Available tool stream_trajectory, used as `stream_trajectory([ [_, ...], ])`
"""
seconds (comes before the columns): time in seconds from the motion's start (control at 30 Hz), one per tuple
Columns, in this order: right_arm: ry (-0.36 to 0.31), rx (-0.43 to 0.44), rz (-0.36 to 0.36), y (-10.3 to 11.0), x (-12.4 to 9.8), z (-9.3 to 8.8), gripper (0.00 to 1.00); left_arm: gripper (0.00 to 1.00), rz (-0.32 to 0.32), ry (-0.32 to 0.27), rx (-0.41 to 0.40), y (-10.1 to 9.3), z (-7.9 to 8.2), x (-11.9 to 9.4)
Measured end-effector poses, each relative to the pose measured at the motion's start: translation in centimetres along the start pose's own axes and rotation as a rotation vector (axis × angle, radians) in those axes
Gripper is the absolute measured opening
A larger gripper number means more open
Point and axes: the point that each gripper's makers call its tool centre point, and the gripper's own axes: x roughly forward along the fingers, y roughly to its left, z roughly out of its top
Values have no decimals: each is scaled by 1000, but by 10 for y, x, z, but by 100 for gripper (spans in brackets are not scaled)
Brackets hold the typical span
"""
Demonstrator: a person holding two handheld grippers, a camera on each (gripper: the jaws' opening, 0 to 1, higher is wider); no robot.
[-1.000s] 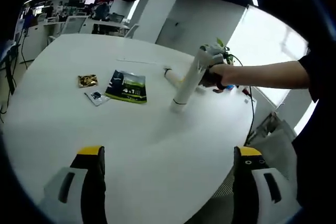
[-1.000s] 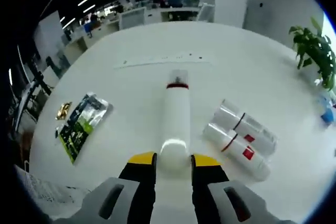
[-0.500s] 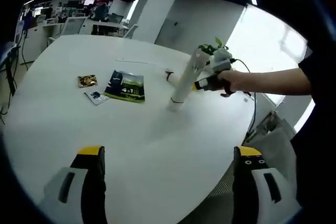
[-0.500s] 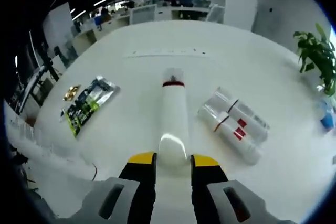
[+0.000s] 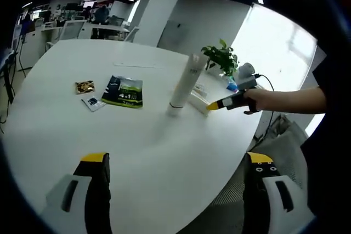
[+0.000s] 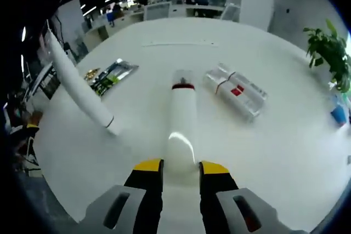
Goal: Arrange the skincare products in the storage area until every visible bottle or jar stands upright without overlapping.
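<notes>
A tall white tube (image 5: 184,83) stands upright, cap down, on the round white table (image 5: 137,146); the right gripper view has it leaning at the left (image 6: 79,86). My right gripper (image 6: 181,165) is shut on a second white tube (image 6: 181,124) with a red band and a clear cap, lying low along the table. In the left gripper view, a hand holds that gripper (image 5: 211,105) just right of the standing tube, apart from it. Two more white tubes (image 6: 236,87) lie side by side farther back. My left gripper (image 5: 176,160) is open and holds nothing, well short of the tubes.
A green packet (image 5: 125,91), a gold sachet (image 5: 84,86) and a small blue-and-white sachet (image 5: 92,103) lie left of the tubes. A potted plant (image 5: 219,58) and a cable sit near the window side. The table edge curves close on the right.
The tube that leaned by the hand has come upright and stands free. The right gripper, still shut on its own tube, has drawn away from it and dropped lower.
</notes>
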Motion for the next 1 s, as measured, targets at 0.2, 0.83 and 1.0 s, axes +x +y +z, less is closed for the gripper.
stream_trajectory([
  [0.2,21,-21,17,2,-18,-28,17,94,0,3,7,-8,-1,-3],
  [0.83,9,0,43,-4,-41,-49,24,94,-2,6,16,-19,-10,-12],
  [1.0,15,12,57,-3,-47,-38,32,94,3,-1,18,-20,-9,-13],
])
